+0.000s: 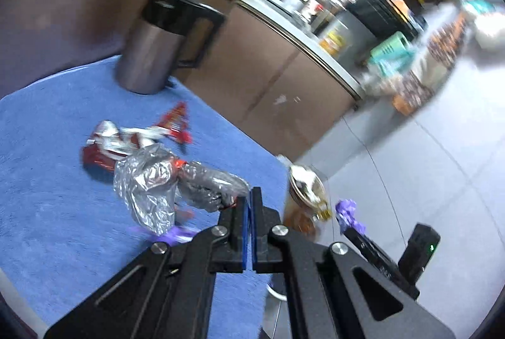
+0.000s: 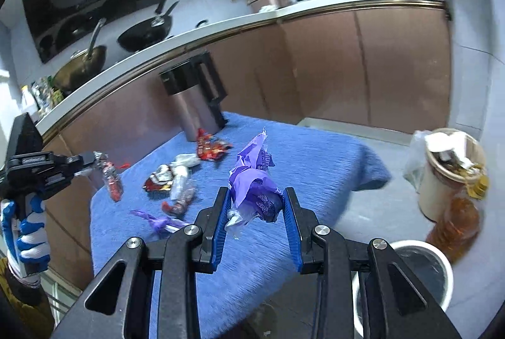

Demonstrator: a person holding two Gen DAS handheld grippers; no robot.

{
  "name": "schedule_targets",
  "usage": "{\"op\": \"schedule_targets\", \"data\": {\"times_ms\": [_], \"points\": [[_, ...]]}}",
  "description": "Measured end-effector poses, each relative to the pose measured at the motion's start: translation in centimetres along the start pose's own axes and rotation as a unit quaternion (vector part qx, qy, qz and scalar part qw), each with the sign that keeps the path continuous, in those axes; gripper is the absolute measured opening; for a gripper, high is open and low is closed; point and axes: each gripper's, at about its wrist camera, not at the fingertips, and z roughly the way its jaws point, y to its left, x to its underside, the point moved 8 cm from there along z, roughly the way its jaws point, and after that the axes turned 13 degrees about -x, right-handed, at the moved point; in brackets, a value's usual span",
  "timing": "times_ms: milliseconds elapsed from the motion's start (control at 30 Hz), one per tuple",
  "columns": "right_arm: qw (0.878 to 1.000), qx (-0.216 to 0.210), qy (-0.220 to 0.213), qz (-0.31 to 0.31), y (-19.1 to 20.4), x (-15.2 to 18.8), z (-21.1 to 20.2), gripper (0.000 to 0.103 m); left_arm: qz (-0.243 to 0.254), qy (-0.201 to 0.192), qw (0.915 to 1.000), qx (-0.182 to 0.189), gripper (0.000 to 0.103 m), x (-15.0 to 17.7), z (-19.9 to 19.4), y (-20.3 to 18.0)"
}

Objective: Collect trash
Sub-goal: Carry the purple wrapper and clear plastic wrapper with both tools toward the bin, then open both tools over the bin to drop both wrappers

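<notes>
My left gripper [image 1: 250, 196] is shut on a crumpled silver and red wrapper [image 1: 157, 181] and holds it above the blue cloth [image 1: 47, 181]. In the right wrist view the left gripper [image 2: 90, 160] holds that wrapper [image 2: 110, 178] at the left. My right gripper [image 2: 257, 196] grips a crumpled purple wrapper [image 2: 255, 181] between its blue pads, above the blue cloth [image 2: 315, 155]. More red and silver wrappers [image 2: 176, 178] and a purple wrapper [image 2: 161, 222] lie on the cloth. A white bin [image 2: 419, 269] stands on the floor at lower right.
A steel kettle [image 2: 195, 99] with a black handle stands at the cloth's far edge, also in the left wrist view [image 1: 157, 45]. A full cream trash can [image 2: 448, 168] and an amber bottle [image 2: 457, 225] stand on the floor right. Brown kitchen cabinets [image 2: 315, 64] run behind.
</notes>
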Motion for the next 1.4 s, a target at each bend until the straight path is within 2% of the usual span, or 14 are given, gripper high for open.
{"op": "schedule_targets", "data": {"times_ms": [133,267,467,600,767,900,1067,1167,1233,1400], "points": [[0.999,0.036,-0.01,0.025,-3.3,1.2,-3.0,0.033,0.06,0.021,0.9978,0.02,0.0,2.1,1.3,-5.4],[0.994,0.091,-0.007,0.053,-7.7,3.1,-5.2,0.033,0.131,0.055,0.9891,0.037,0.001,5.1,4.0,-11.8],[0.981,0.169,0.024,0.095,-14.6,7.4,-6.6,0.033,0.223,0.116,0.9666,0.051,0.0,10.4,9.8,-20.2],[0.972,0.192,0.038,0.131,-18.2,9.8,-7.1,0.033,0.259,0.158,0.9513,0.056,0.0,13.8,13.9,-24.5],[0.963,0.205,0.05,0.166,-21.6,11.9,-7.2,0.035,0.282,0.179,0.9413,0.051,0.002,16.1,17.6,-27.8],[0.959,0.214,0.06,0.173,-22.9,12.9,-6.8,0.035,0.289,0.197,0.9353,0.05,0.004,17.4,20.0,-29.4],[0.954,0.229,0.068,0.181,-24.3,14.0,-6.6,0.048,0.281,0.222,0.9314,0.065,0.005,18.3,21.1,-30.3],[0.952,0.233,0.07,0.188,-24.6,14.5,-6.8,0.048,0.278,0.225,0.9313,0.069,0.009,18.3,21.0,-30.1],[0.951,0.235,0.069,0.19,-24.7,14.6,-6.9,0.048,0.278,0.219,0.9324,0.073,0.016,18.0,20.5,-29.9],[0.953,0.233,0.064,0.183,-24.1,13.9,-6.9,0.048,0.271,0.188,0.9414,0.071,0.018,16.4,18.6,-28.8]]}}
